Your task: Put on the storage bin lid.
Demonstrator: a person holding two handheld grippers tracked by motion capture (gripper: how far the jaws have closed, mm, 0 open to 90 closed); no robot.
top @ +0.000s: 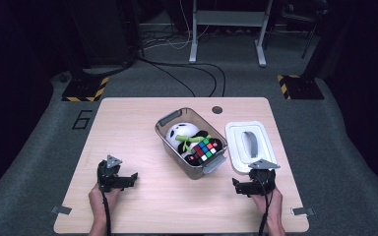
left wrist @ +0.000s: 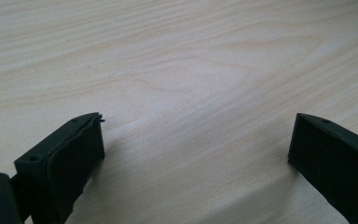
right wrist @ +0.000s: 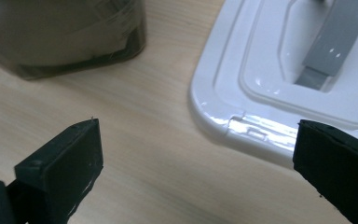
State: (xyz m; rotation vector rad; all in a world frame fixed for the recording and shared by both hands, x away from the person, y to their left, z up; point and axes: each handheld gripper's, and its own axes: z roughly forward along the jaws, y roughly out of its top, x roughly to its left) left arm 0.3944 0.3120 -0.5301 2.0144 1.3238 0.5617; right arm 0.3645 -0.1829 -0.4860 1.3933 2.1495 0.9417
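Black jaws on my right gripper (top: 242,186) stand apart, the white lid (right wrist: 279,84) just beyond at one o'clock. Left gripper (top: 126,179) gapes over bare worktop (left wrist: 177,70); the clear bin (top: 191,142) sits at two o'clock.

The toys (top: 197,142) are lying in the bin (top: 164,126); the lid (top: 235,147) is lying just right of the bin.

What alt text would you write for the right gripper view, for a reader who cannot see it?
A white lid with a grey handle lies flat on a wooden table, just ahead of the open right gripper, whose black jaws stand wide apart. The corner of a clear box shows at upper left.
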